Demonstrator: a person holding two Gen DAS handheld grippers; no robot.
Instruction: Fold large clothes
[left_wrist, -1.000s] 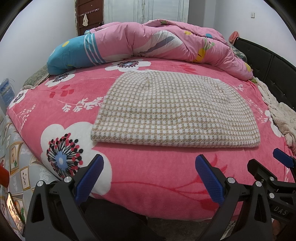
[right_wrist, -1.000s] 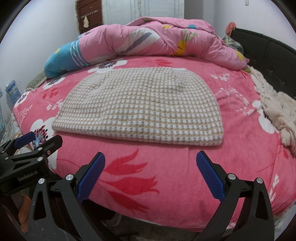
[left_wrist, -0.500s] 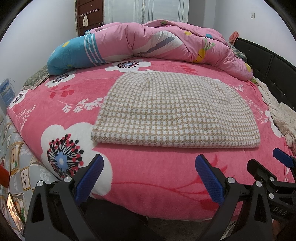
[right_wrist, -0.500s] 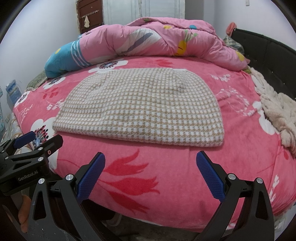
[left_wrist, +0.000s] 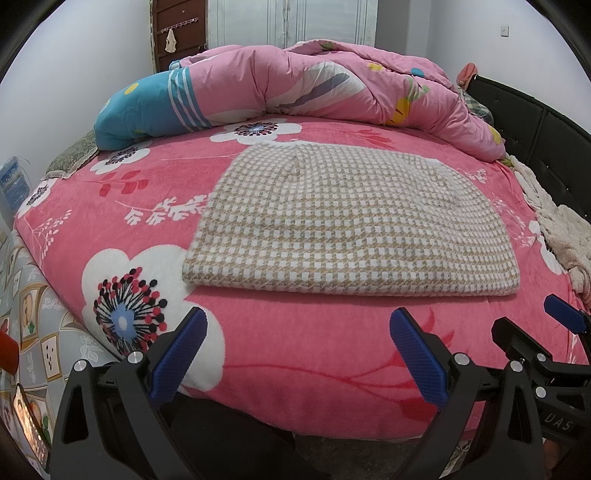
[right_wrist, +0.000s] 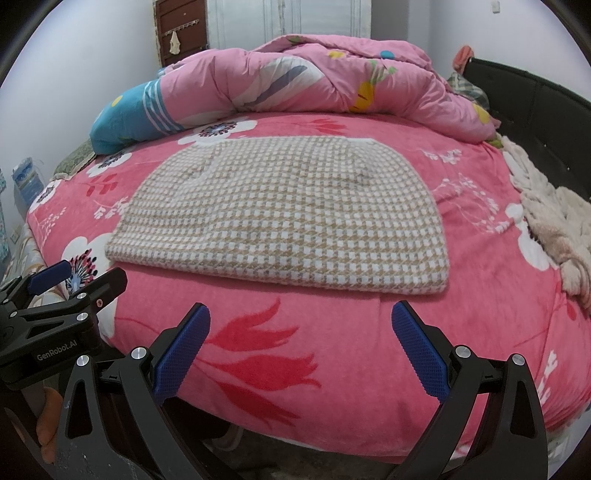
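Checked garment (left_wrist: 347, 225) lies folded flat on the pink bed (left_wrist: 303, 347), straight ahead of both tongs, long axis running left to right. Left tongs (left_wrist: 295, 350) and right tongs (right_wrist: 299, 347) hover wide, empty, equally near its front edge.

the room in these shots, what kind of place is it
Most likely a home bedroom: a bed with a pink floral blanket, a bunched pink duvet along its far side, and a dark padded bed frame. A checked garment lies folded on the bed.
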